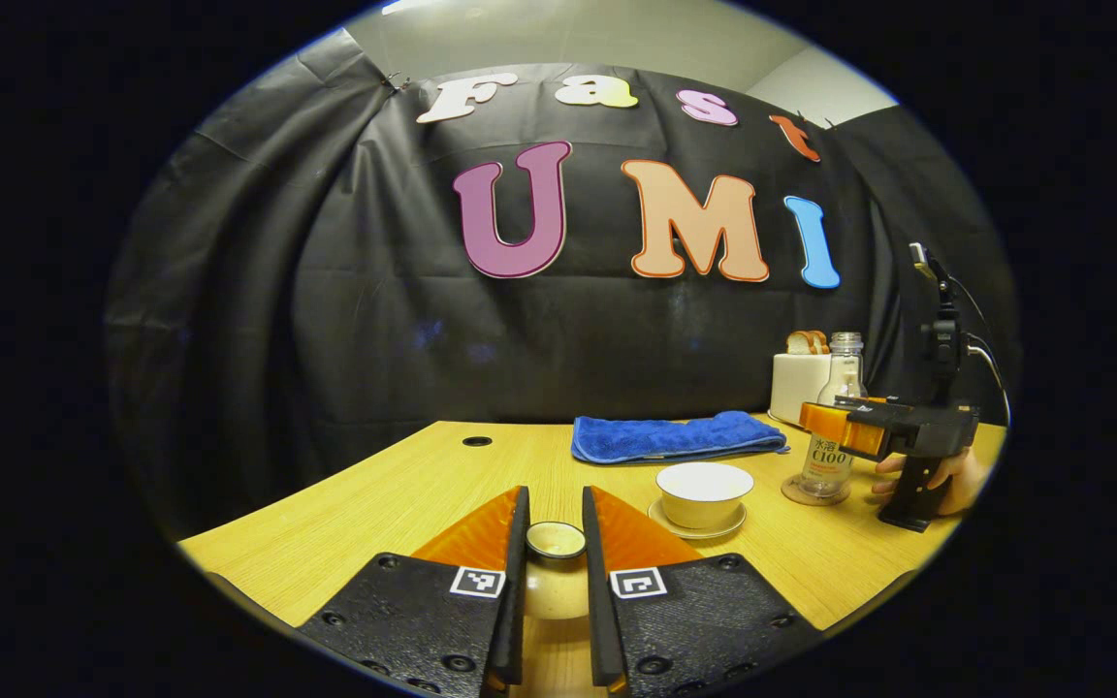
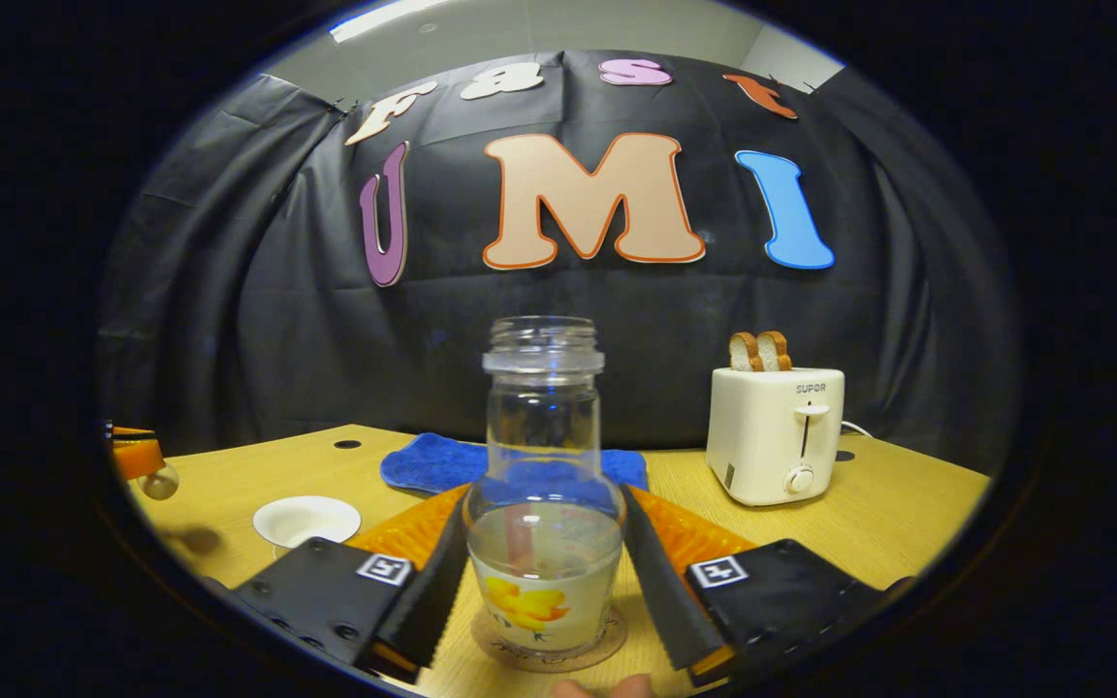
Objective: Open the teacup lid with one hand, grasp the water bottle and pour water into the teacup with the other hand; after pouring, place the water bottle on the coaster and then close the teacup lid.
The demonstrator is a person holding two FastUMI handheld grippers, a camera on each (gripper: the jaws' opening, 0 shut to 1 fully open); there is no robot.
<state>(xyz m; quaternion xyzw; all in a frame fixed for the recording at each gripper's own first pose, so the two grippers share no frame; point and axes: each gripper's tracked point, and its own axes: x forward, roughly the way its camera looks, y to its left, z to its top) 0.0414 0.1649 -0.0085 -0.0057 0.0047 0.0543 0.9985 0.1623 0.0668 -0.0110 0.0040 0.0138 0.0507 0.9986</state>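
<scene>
On the coaster (image 2: 549, 648) the water bottle (image 2: 543, 504) stands between the right gripper (image 2: 544, 591)'s released jaws; the left gripper (image 1: 556, 572) clamps the teacup lid (image 1: 556, 541).

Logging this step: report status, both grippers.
Left gripper shut on teacup lid. Right gripper around water bottle, bottle on coaster. Teacup uncovered. Nothing blocking.

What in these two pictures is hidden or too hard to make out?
- Left gripper view: the lid's lower part, hidden between the fingers.
- Left gripper view: inside the teacup, hidden by its rim.
- Right gripper view: most of the coaster, covered by the bottle.
- Right gripper view: whether the fingers press the bottle; the glass blurs the contact.
</scene>
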